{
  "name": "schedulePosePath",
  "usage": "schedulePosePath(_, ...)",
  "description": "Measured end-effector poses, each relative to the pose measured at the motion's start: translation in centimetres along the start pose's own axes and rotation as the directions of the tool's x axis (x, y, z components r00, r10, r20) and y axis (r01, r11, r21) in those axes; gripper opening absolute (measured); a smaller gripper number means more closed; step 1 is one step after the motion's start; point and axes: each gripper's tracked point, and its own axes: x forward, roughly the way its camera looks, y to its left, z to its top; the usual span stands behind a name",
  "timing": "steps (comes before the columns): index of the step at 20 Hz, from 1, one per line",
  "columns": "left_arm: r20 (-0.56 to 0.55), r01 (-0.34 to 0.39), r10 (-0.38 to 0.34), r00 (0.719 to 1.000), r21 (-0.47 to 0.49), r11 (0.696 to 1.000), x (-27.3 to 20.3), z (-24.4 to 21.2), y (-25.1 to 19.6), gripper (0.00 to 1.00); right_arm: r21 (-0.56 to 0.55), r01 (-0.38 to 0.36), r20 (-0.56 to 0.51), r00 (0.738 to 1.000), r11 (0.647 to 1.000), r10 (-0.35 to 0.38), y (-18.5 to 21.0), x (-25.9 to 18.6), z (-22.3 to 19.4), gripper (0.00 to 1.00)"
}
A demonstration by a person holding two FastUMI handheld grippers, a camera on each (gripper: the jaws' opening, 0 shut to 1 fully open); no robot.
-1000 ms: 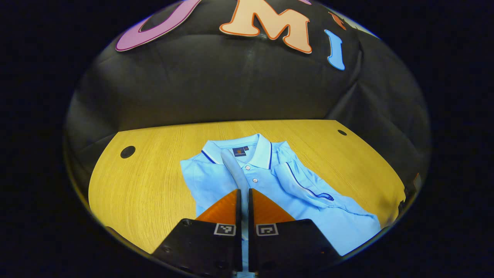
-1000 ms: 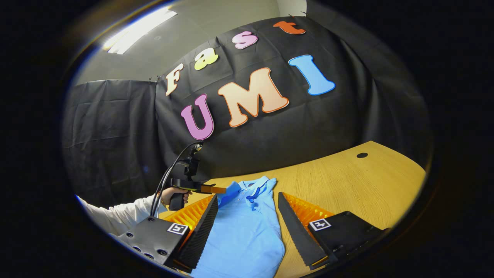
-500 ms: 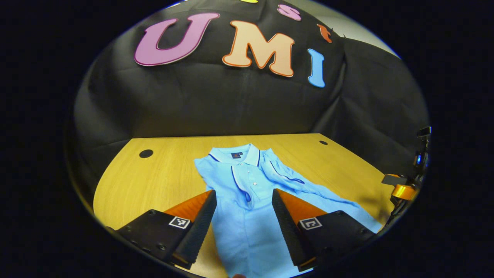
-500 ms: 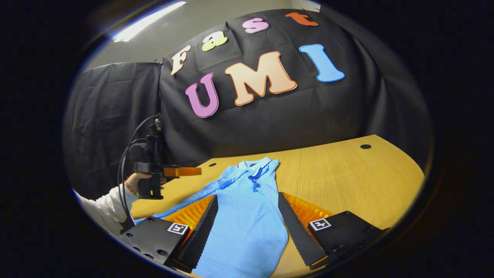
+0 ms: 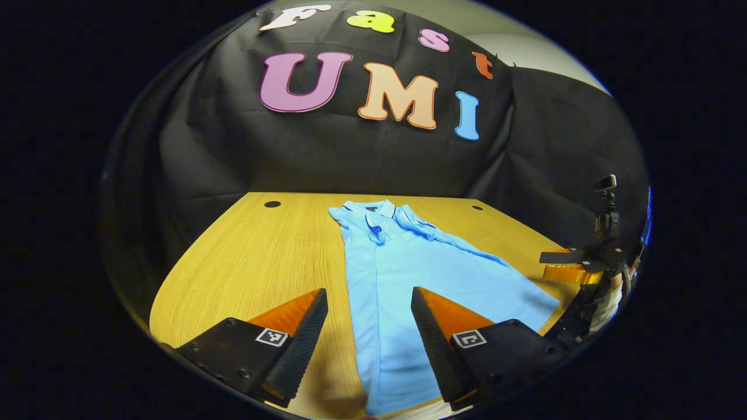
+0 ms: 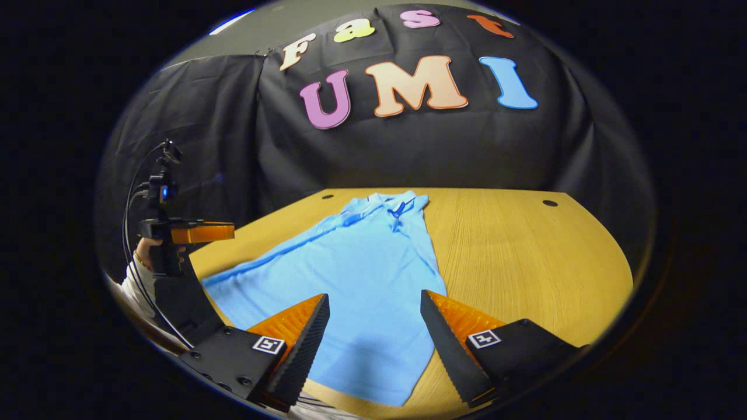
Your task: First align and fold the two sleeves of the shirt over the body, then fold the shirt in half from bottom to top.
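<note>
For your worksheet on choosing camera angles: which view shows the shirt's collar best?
The left gripper view: the collar faces the camera, its dark trim and buttons visible. In the right gripper view the collar looks bunched and seen from the side.

Wooden table [image 5: 245, 262], black cloth wall [image 5: 350, 157] behind, pale ceiling [image 6: 274, 23]

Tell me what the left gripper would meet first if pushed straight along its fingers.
Probably the blue shirt on the table: the open left gripper points down its length toward the collar. Depth is unclear.
</note>
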Motion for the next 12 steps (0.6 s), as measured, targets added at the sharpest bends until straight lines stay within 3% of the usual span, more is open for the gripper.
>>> schedulePosePath(6, -0.107, 0.009, -0.012, 0.994, -0.025, 1.0, -2.8, -6.2, -1.8, 0.87, -0.005, 0.011, -0.072, 0.997, 1.0, -0.012, 0.7, -0.8, -2.6, 0.98)
schedulePosePath(7, -0.121, 0.01, -0.013, 0.993, -0.025, 1.0, -2.9, -6.8, -2.0, 0.9, -0.006, 0.016, -0.08, 0.997, 1.0, -0.016, 0.8, -0.9, -3.0, 0.98)
schedulePosePath(12, -0.139, 0.003, -0.012, 0.99, -0.064, 0.998, -3.2, -8.1, -2.2, 0.87, -0.015, 0.042, -0.111, 0.993, 0.999, -0.043, 0.6, -2.0, -5.3, 0.98)
